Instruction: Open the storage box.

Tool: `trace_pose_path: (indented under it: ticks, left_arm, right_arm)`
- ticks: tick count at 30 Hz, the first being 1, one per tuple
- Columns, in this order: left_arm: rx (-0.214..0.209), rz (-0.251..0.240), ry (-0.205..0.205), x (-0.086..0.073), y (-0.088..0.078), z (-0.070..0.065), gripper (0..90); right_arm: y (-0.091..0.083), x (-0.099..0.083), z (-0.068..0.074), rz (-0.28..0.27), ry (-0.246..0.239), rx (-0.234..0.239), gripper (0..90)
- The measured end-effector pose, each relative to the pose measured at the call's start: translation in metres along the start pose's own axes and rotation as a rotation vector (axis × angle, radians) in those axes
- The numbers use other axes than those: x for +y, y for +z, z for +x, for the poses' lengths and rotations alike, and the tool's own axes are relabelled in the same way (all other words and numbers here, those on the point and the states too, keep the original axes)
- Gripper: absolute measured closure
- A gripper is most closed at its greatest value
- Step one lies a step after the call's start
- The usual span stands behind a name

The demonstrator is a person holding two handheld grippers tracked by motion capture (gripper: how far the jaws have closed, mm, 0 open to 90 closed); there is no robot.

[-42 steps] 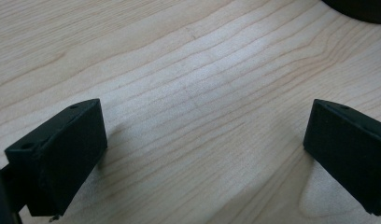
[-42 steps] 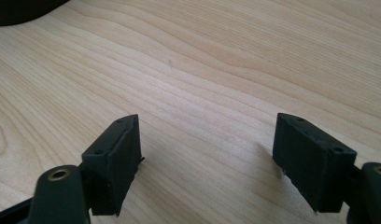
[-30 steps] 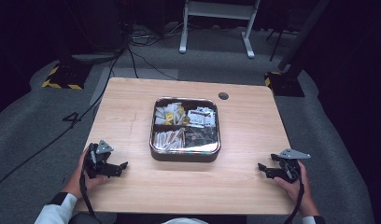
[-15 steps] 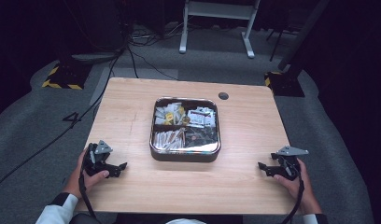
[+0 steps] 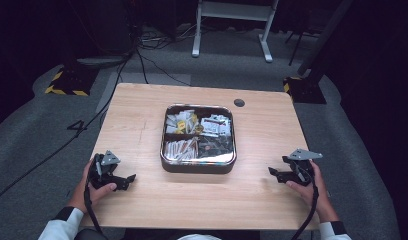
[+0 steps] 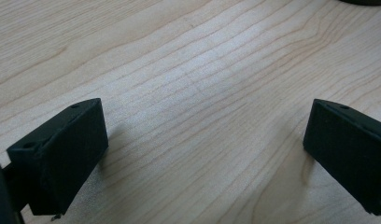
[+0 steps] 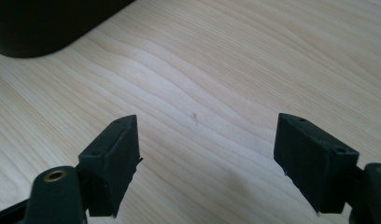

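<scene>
In the high view the divided tray (image 5: 198,162) of packets sits at centre frame on the table (image 5: 262,130). The left gripper (image 5: 123,180) at lower left and the right gripper (image 5: 275,173) at lower right both rest with jaws apart, holding nothing.

Your left gripper (image 6: 205,154) hangs low over the bare wooden table (image 6: 188,70), its jaws spread wide apart.
</scene>
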State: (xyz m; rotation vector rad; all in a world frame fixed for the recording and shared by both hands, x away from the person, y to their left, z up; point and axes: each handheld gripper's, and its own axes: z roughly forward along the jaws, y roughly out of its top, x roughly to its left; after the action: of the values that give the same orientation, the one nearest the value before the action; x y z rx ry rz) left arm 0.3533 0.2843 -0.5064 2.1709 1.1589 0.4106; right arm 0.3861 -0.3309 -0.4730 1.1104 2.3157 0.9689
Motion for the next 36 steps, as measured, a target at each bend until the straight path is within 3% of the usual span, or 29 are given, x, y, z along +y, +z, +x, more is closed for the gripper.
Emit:
trace_pose_path:
  ticks: [8, 11, 14, 27, 36]
  left_arm:
    - [-0.002, 0.002, 0.0, 0.0, 0.0, 0.0, 0.1]
    - [-0.003, 0.001, 0.001, 0.0, 0.0, 0.0, 0.1]
    - [-0.002, 0.001, 0.002, 0.0, 0.0, 0.0, 0.1]
    - [-0.003, -0.002, 0.005, 0.0, 0.0, 0.001, 0.2]
    - [-0.002, -0.002, 0.006, 0.0, 0.0, 0.001, 0.2]
  right_arm:
    - [0.004, 0.03, 0.009, -0.039, -0.037, 0.038, 24.2]
    - [0.006, 0.042, 0.011, -0.054, -0.036, 0.03, 25.2]
    - [0.009, 0.056, 0.014, -0.071, -0.036, 0.051, 26.0]
    - [0.023, 0.112, 0.042, -0.114, -0.146, 0.118, 26.0]
    - [0.036, 0.135, 0.057, -0.112, -0.183, 0.163, 26.4]
